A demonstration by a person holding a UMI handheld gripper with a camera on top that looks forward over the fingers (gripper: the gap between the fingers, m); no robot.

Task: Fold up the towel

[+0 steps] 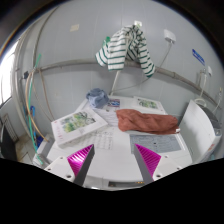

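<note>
Hand-held gripper [113, 160]: fingers apart, nothing between. Rust-orange crumpled towel [147, 121]: white surface [118, 145], toward far right edge. Printed booklet [78, 124]: left edge; writing unreadable.

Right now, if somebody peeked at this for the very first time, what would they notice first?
Probably the green-and-white striped garment hanging up against the wall, above the table. Next, the reddish-brown towel lying rumpled on the white table, beyond the tongs, with papers lying nearby. The tongs are open, holding nothing, their bright magenta pads showing.
</note>
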